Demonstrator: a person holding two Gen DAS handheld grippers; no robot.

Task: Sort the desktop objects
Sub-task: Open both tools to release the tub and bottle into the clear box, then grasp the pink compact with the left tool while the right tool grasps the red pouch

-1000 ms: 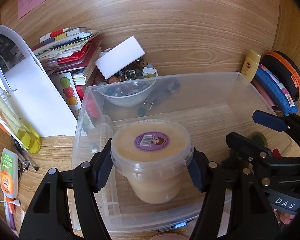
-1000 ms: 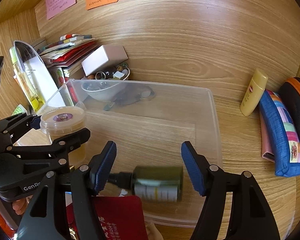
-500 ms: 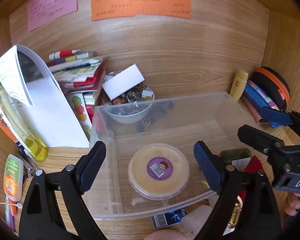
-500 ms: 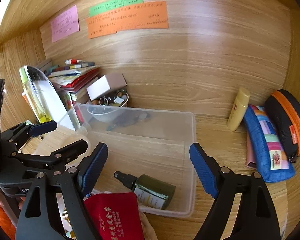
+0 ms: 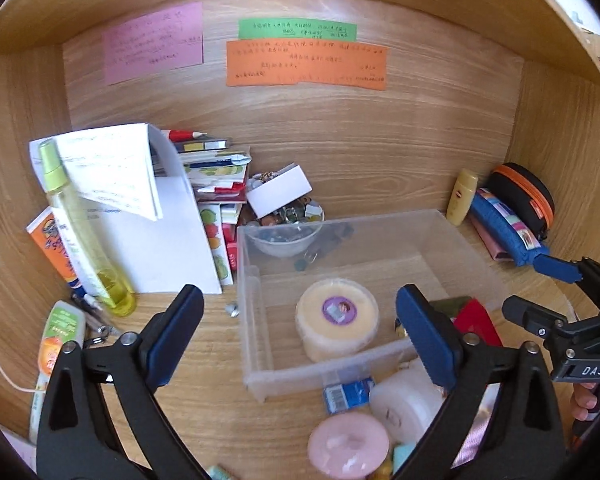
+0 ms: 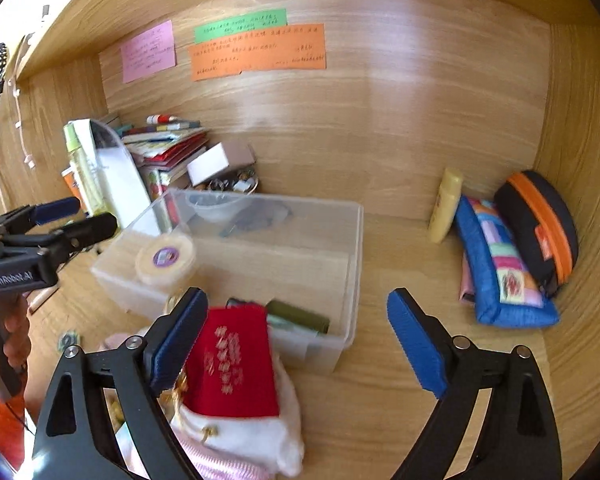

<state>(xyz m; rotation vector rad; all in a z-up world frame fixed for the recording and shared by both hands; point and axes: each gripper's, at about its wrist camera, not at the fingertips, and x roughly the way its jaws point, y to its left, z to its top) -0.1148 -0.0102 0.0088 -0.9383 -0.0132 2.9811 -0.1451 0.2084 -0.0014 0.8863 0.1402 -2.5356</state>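
Observation:
A clear plastic bin stands on the wooden desk. Inside it stand a cream jar with a purple sticker and a dark green spray bottle lying on its side. My left gripper is open and empty, held back above the bin's front edge. My right gripper is open and empty, in front of the bin. A red pouch lies on white and pink cloth just before the right gripper. A pink round lid and a white jar lie in front of the bin.
A book stack, white paper, a yellow spray bottle and tubes crowd the left. A bowl of trinkets sits behind the bin. A yellow bottle, blue pencil case and black-orange case lie at right.
My left gripper let go of the cream jar in the bin, opened and pulled back. My right gripper released the green bottle in the bin and drew back too.

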